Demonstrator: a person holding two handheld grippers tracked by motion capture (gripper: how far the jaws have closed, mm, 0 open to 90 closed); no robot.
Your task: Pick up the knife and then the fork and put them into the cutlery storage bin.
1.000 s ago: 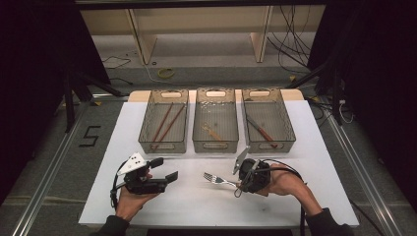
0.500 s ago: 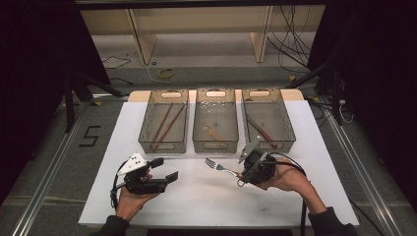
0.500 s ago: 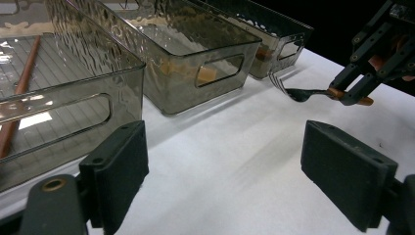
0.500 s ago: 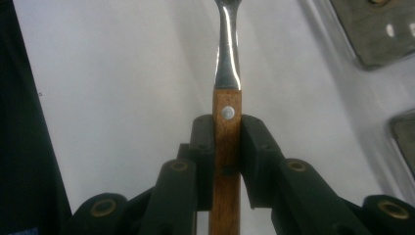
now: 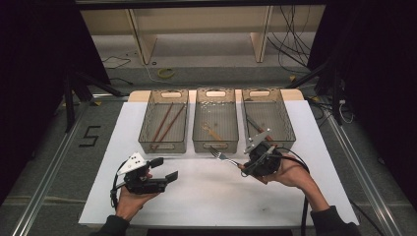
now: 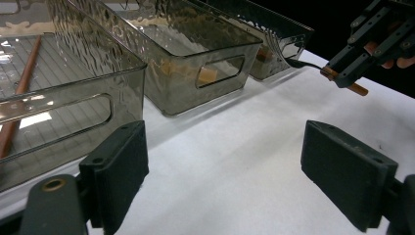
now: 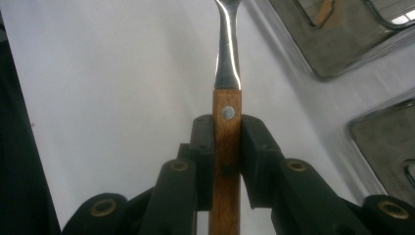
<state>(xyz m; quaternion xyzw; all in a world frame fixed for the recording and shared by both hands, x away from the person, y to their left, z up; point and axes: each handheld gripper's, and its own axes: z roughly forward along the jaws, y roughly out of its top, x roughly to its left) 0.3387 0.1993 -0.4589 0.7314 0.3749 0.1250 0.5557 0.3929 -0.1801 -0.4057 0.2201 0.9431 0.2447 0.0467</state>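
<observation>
The right gripper (image 7: 226, 161) clamps a wooden-handled steel fork (image 7: 227, 142), tines cut off; the high view shows them (image 5: 215, 153). The left gripper (image 6: 240, 171) gapes wide, holding nothing.

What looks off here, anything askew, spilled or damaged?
Nothing stands out. The three bins sit in a straight row, the fork is clamped squarely in the right gripper, and the left gripper is open.
</observation>
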